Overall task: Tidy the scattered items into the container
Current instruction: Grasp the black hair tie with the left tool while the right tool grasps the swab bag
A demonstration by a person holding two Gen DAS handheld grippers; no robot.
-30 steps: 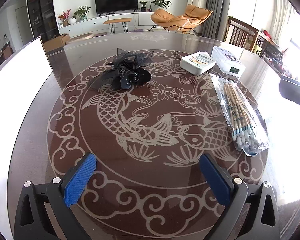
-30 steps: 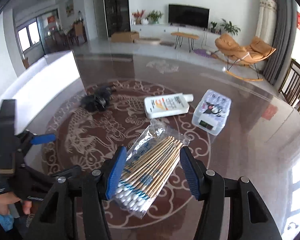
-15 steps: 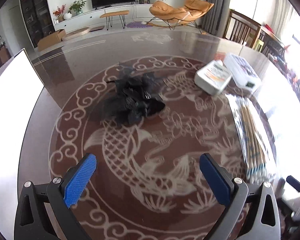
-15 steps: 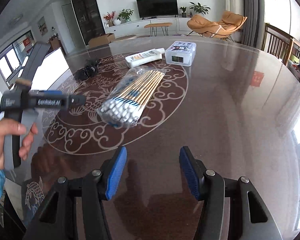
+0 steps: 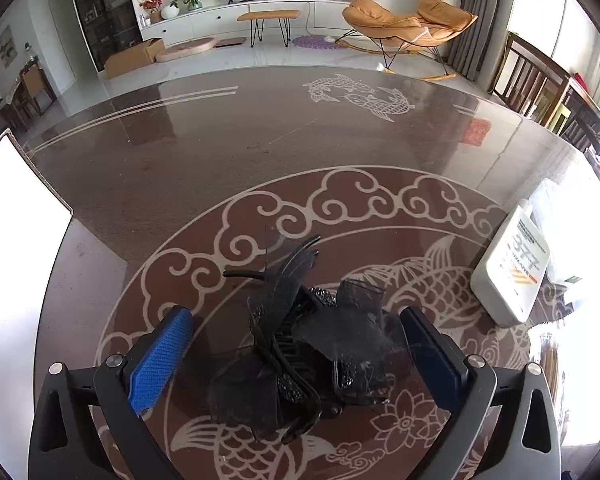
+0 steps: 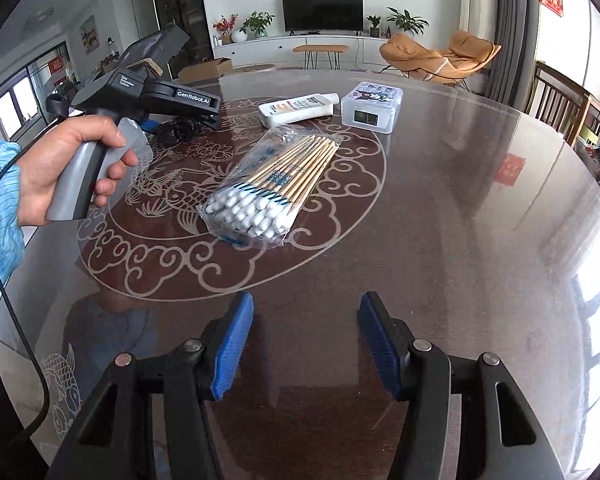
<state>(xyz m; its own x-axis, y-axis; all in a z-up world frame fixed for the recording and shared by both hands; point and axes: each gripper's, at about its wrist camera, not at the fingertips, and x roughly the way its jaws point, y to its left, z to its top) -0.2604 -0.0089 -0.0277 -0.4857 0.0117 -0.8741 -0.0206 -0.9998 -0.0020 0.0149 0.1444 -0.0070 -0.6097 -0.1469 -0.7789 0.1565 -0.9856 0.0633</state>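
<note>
Left gripper (image 5: 296, 356) spread wide, straddling black mesh hair clips (image 5: 300, 344) on the table (image 5: 220, 152) — set to close, pads apparently not yet touching. Right gripper (image 6: 306, 344) wide and empty over bare glass, cotton swab pack (image 6: 276, 180) ahead. White container (image 5: 8, 264) probably at left edge.

1. The hair clip (image 5: 300, 344) lies on the table (image 5: 220, 160) between the left gripper's (image 5: 296, 356) fingers.
2. The bottle (image 6: 296, 110) lies left of the box (image 6: 372, 106).
3. The swab packet (image 6: 276, 184) lies before both.
</note>
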